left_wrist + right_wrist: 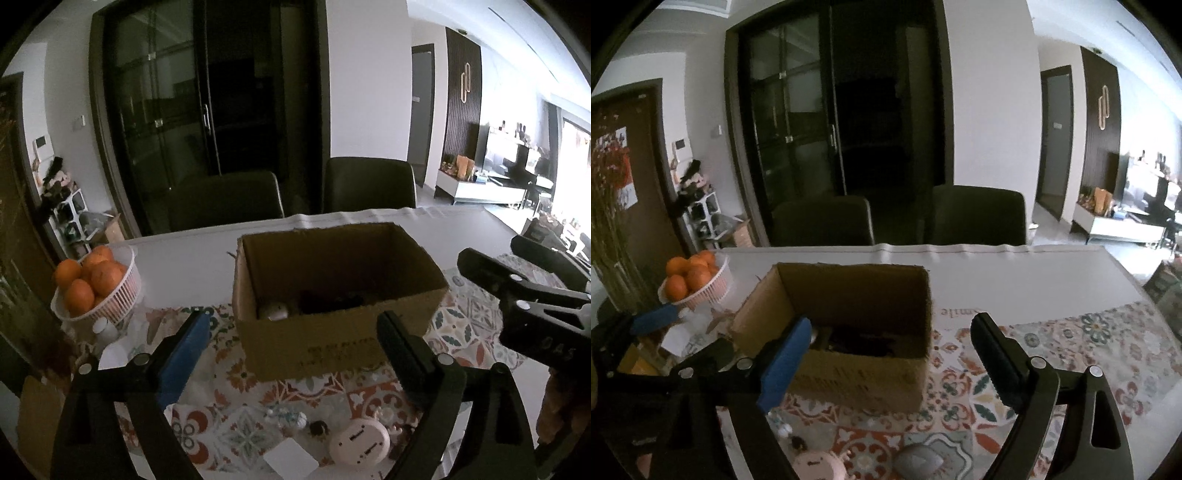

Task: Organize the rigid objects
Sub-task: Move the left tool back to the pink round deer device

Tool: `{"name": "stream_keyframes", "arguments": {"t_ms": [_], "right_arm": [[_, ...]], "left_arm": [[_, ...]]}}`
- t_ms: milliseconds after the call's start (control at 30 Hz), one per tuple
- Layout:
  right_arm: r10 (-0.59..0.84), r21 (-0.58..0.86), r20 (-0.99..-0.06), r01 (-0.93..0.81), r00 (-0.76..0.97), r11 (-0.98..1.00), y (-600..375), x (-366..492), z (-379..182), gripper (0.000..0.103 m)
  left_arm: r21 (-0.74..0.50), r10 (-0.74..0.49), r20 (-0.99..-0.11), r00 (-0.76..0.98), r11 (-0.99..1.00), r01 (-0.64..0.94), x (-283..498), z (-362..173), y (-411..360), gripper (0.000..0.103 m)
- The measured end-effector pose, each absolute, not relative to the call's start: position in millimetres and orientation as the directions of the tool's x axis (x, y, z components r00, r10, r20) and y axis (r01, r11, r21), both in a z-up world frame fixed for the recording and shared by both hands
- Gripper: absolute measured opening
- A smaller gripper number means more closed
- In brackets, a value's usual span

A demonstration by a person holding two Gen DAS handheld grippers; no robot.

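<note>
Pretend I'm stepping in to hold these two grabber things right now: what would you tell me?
Left gripper: open, nothing between its fingers.
Right gripper: open, empty too.
Both are aimed at the cardboard box on the patterned mat.
Done: some things already lie inside the box, including a pale rounded one and dark items too dim to identify.
Left: near you on the mat lie a round pinkish device, a white card, a small dark piece and a grey rounded object.
The basket of oranges sits to the box's left.
</note>
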State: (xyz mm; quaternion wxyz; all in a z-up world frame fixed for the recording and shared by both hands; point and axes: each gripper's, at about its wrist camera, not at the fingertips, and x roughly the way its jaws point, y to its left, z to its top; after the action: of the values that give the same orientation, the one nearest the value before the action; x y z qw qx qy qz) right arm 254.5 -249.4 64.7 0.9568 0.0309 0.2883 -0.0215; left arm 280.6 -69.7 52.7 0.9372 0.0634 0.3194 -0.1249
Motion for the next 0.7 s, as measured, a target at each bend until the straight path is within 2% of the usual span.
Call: {"name": "stream_keyframes", "arguments": {"t_ms": [500,700], "right_arm": [[-0.082,0.042,-0.548,0.125,0.832,0.991,-255,196,49,0.091],[-0.087,0.05,-0.561,0.138,0.823,0.989,-258,179,38,0.091]], "left_arm": [[0.095,-0.156,-0.55,0.82,0.964,0.247,222,41,-72,0.101],[0.095,-0.151,-0.555,0.818,0.965,0.244,204,30,-73,0.101]]}}
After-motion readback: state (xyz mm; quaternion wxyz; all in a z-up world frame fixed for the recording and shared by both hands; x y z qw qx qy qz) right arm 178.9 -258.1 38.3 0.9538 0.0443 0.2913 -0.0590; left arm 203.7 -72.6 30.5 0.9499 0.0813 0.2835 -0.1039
